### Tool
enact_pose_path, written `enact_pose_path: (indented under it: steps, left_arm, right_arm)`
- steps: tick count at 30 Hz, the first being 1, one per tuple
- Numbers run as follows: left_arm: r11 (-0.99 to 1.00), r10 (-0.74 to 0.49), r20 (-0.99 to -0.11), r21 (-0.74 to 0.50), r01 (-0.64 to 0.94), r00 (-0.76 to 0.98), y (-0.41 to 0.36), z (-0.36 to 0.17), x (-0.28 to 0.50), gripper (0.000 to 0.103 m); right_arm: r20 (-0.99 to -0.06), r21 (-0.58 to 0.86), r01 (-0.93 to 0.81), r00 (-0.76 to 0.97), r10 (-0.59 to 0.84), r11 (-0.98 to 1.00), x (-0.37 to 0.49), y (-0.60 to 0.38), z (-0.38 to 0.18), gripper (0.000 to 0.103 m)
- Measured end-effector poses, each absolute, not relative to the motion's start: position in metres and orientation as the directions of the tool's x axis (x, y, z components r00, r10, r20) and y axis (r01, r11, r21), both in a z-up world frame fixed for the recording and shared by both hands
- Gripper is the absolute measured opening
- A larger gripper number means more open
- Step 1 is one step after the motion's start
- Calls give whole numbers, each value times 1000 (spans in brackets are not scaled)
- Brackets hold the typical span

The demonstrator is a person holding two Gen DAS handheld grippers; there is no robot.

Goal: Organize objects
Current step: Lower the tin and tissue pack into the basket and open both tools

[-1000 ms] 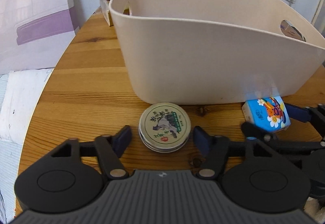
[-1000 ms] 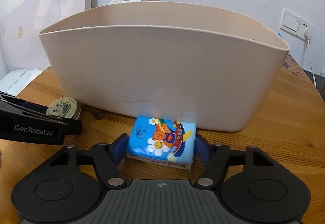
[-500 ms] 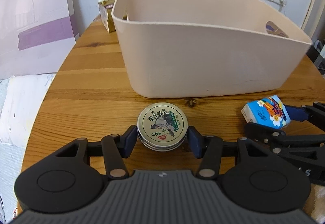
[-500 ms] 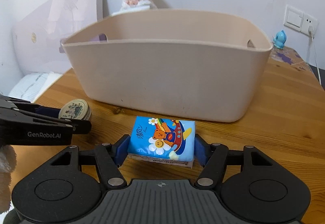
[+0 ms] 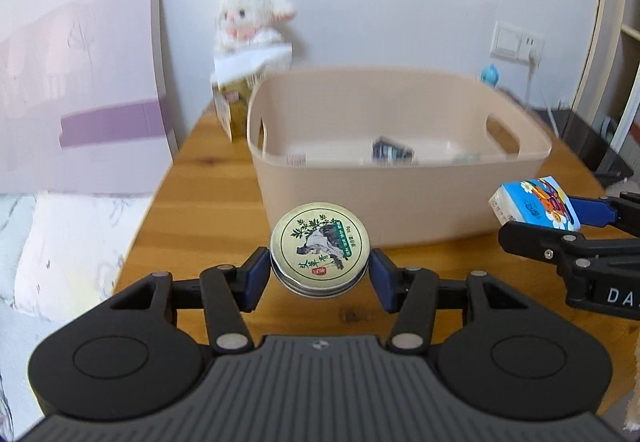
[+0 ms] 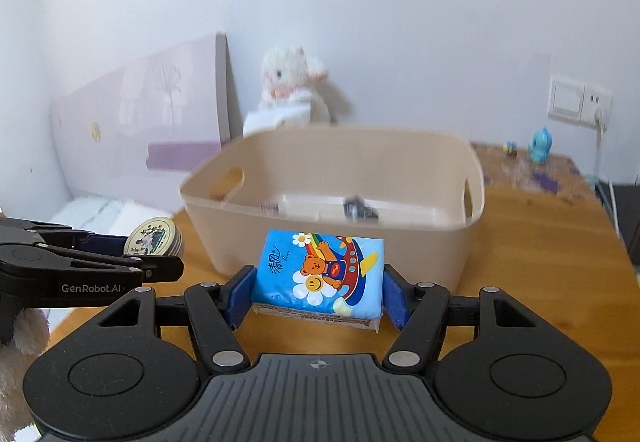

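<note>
My left gripper (image 5: 319, 276) is shut on a round metal tin (image 5: 319, 248) with a green plant print, held above the wooden table (image 5: 200, 234) in front of the beige bin (image 5: 384, 209). My right gripper (image 6: 318, 294) is shut on a blue tissue pack (image 6: 320, 272) with a cartoon bear, also lifted in front of the bin (image 6: 400, 242). The tissue pack shows at the right of the left wrist view (image 5: 534, 203), and the tin at the left of the right wrist view (image 6: 154, 238). Small items lie inside the bin.
A white plush lamb (image 5: 250, 21) sits on a box behind the bin. A purple-and-pink board (image 5: 80, 109) leans on the wall at left. A blue figurine (image 6: 540, 145) stands at the back right near a wall socket (image 6: 578, 103). White bedding (image 5: 68, 242) lies left of the table.
Both grippers have risen with their objects, so the tin and tissue pack are off the table and the bin's inside now shows. The left gripper closed on the tin.
</note>
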State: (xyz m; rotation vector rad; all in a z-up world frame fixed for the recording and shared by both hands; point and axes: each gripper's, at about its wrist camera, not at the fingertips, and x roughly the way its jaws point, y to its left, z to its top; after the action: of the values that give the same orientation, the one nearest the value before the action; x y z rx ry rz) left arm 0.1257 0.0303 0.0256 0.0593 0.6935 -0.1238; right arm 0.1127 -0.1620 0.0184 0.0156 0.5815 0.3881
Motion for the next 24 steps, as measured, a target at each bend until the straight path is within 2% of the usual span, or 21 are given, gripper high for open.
enact_pose_path:
  steps: [8, 14, 19, 24]
  left_arm:
    - [990, -99, -559, 31, 140, 823, 18, 67, 134, 56]
    - [991, -84, -541, 42, 126, 837, 6, 80, 169, 56]
    - [992, -64, -560, 55, 114, 826, -6, 75, 207, 56]
    - [994, -45, -625, 50, 98, 780, -14, 49, 247, 56]
  right_arm:
    - [-447, 114, -343, 821, 356, 933, 129, -175, 57, 63]
    - [-411, 103, -312, 851, 326, 945, 160, -181, 68, 63]
    - [-429, 136, -282, 847, 313, 950, 194, -185, 60, 63]
    - [-466, 133, -249, 839, 282, 959, 222, -182, 42, 63]
